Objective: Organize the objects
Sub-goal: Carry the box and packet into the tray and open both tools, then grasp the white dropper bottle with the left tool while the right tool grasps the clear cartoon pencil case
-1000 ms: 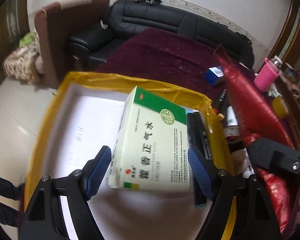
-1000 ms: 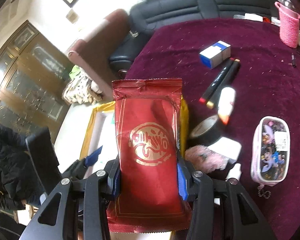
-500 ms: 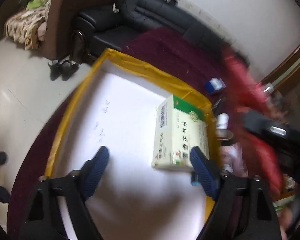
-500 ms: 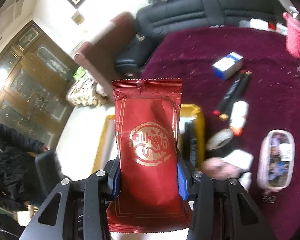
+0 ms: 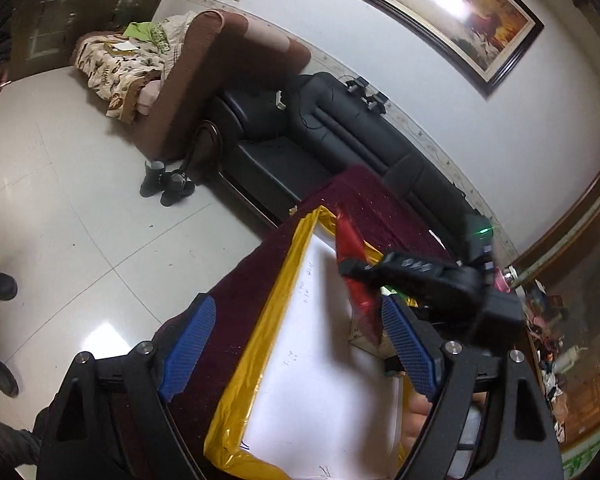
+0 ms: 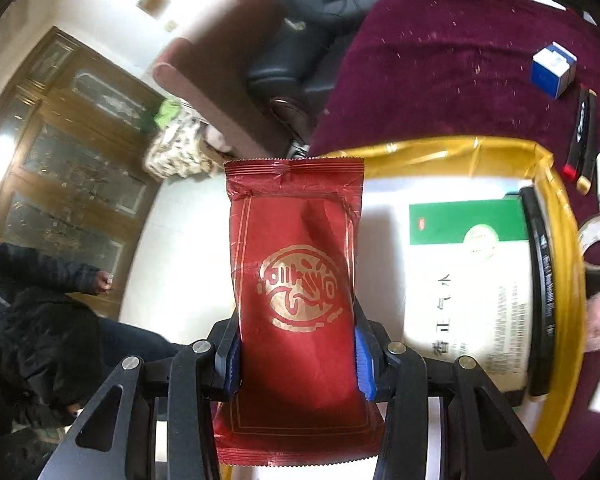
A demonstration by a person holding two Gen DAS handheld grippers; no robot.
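The right gripper (image 6: pixel 296 354), clamped on the upright red packet (image 6: pixel 296 280), hung over the yellow-rimmed box (image 6: pixel 452 150), apparently nearer its white floor than the emptied, spread-jawed left gripper (image 5: pixel 296 346).

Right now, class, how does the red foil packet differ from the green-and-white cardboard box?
The red foil packet is a soft, flat pouch; the green-and-white cardboard box is rigid and blocky. The packet is clamped in the right gripper above the yellow-rimmed tray; the box lies flat in that tray, released. Both carry printed emblems.
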